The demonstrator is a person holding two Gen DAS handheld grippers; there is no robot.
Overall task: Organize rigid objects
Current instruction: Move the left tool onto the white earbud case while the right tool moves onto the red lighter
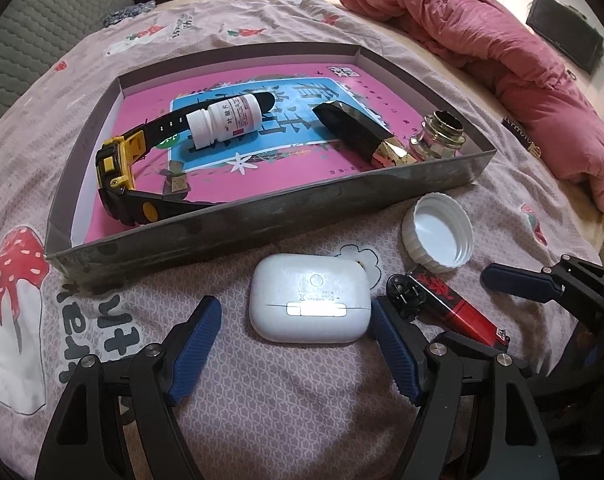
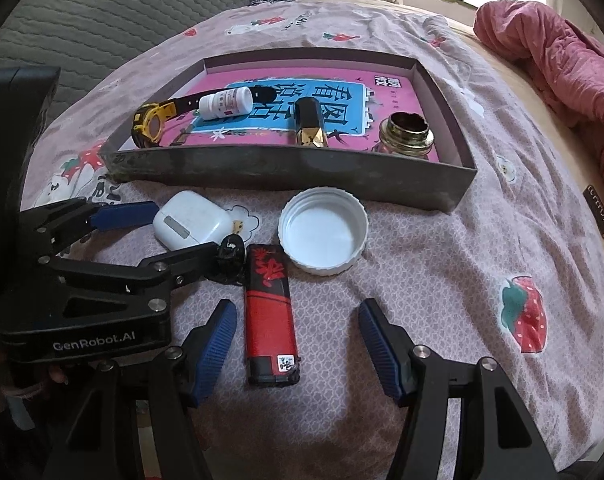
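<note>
A white earbud case (image 1: pixel 309 298) lies on the bedspread in front of the tray. My left gripper (image 1: pixel 296 310) stands open around it, a blue pad on each side and neither touching. To its right a red and black lighter (image 2: pixel 270 312) lies lengthwise between the open fingers of my right gripper (image 2: pixel 296 308), nearer the left pad, with gaps on both sides. A white screw cap (image 2: pixel 323 234) rests open side up beyond the lighter. The right wrist view shows my left gripper (image 2: pixel 184 228) straddling the case (image 2: pixel 192 220).
A shallow grey tray (image 1: pixel 262 212) lined with a pink booklet holds a yellow and black watch (image 1: pixel 116 168), a white pill bottle (image 1: pixel 226 120), a black and gold lipstick (image 1: pixel 361 136) and a glass jar (image 1: pixel 437 136). A pink quilt (image 1: pixel 501 60) is heaped at the right.
</note>
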